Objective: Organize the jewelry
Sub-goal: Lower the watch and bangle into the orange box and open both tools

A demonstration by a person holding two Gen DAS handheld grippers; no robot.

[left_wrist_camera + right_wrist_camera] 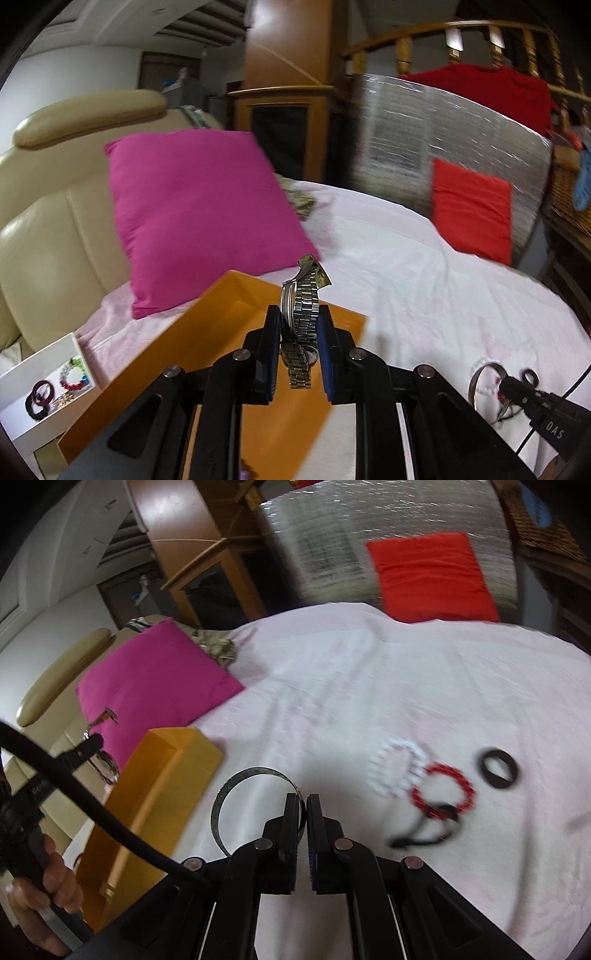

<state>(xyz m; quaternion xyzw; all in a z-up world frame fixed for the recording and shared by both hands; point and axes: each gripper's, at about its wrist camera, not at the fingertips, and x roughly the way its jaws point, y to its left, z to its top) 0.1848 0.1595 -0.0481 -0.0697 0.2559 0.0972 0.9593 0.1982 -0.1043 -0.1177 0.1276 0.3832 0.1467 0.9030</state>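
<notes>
Pink-white cloth covers the whole work surface under me, with a magenta cushion propped against a cream leather seat at its far left and a red cushion leaning on a silvery padded panel at the back. Nearer me sits an orange box, open at the top, and just beyond its left side a white tray that holds a dark bangle, a beaded bracelet in red, white and green, and some smaller pieces I cannot make out. My left gripper is clamped on a steel-link watch, its band standing up between the pads and the loose end hanging below, held above the orange box. My right gripper is pinched on the edge of a dark metal bangle, which stands on its rim on the cloth just right of the box. Farther right on the cloth lie a white beaded bracelet, a red beaded bracelet touching it, and a dark ring-shaped piece a little apart.
</notes>
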